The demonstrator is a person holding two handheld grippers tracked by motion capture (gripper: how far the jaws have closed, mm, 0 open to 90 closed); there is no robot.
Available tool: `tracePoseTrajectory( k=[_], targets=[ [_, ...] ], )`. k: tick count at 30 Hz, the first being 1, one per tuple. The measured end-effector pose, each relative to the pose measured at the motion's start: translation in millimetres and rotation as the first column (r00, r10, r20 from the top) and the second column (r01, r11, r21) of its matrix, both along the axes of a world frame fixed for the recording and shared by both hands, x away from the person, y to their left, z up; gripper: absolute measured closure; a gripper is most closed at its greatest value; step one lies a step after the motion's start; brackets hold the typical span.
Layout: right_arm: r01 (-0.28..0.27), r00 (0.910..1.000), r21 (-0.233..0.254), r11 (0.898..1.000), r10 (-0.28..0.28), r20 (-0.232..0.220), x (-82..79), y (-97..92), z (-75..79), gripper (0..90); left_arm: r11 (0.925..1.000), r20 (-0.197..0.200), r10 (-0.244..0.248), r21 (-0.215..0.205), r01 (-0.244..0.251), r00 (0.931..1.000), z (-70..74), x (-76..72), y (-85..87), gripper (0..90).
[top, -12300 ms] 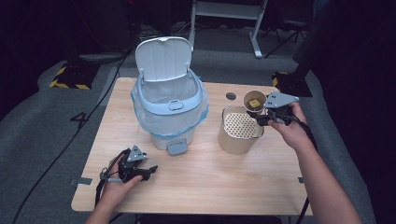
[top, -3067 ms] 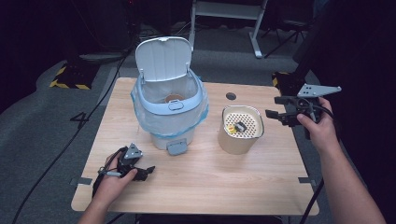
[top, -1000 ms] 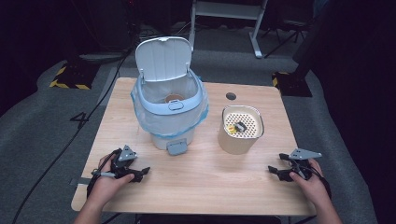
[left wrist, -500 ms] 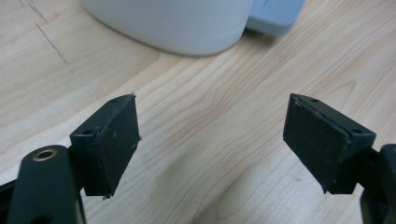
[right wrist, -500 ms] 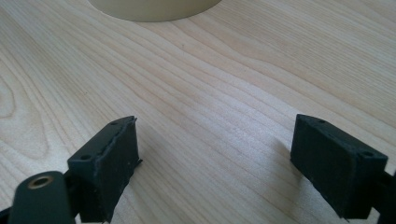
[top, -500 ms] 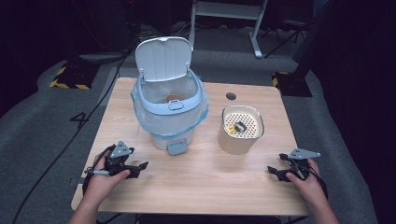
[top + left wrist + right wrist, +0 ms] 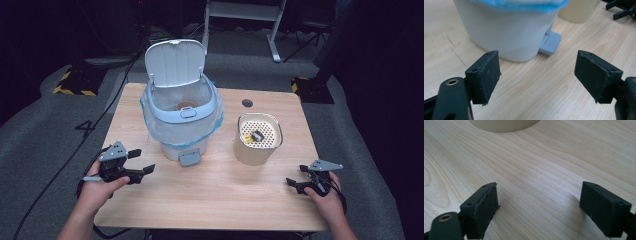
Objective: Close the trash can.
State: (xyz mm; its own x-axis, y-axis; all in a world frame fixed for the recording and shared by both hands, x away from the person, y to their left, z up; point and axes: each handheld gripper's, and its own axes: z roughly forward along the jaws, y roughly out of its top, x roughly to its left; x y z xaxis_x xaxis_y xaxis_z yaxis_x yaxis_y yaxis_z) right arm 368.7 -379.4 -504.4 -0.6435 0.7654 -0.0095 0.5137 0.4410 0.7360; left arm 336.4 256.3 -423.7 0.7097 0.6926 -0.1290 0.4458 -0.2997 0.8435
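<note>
A white pedal bin [image 7: 182,120] with a blue liner stands at the table's middle, lid up, with a brown round thing inside. To its right is a beige canister [image 7: 257,140] whose perforated top carries small yellow and black bits. My left gripper [image 7: 142,161] hovers above the front left of the table and points at the bin [image 7: 509,30]. Its jaws are wide apart, have just been closing slightly, and hold nothing. My right gripper [image 7: 296,176] rests low at the front right. Its jaws have just been opening and stand empty over bare wood [image 7: 539,205].
The bin's grey pedal [image 7: 189,159] juts toward me. A dark round hole [image 7: 247,103] sits in the wooden table [image 7: 215,200] behind the canister. Cables trail off the left edge. The floor around is dark carpet.
My left hand has lifted its gripper up off the table surface. The right hand has stayed where it was at the front right.
</note>
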Motion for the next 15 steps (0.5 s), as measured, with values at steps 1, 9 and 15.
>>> tracePoseTrajectory(
  k=[1, 9, 15],
  targets=[
    [0.001, 1.0000, 0.000, 1.000, -0.001, 0.000, 0.0, 0.0, 0.0, 15.1, 0.9999, 0.015, -0.011, 0.003, 0.011, 0.9998, 5.6, 1.1, 0.5, 21.0],
    [-0.001, 1.0000, 0.000, 1.000, 0.001, 0.000, 0.1, -0.1, 0.0, 15.1, 0.9996, 0.076, -0.015, -0.021, 0.017, 0.9970, 51.2, 13.2, 2.1, 23.0],
    [0.000, 1.0000, 0.000, 1.000, 0.000, 0.000, 0.0, 0.0, 0.0, 15.1, 0.9955, 0.117, -0.016, -0.091, 0.027, 0.9930, 86.5, 21.0, 4.0, 25.0]
  ],
)
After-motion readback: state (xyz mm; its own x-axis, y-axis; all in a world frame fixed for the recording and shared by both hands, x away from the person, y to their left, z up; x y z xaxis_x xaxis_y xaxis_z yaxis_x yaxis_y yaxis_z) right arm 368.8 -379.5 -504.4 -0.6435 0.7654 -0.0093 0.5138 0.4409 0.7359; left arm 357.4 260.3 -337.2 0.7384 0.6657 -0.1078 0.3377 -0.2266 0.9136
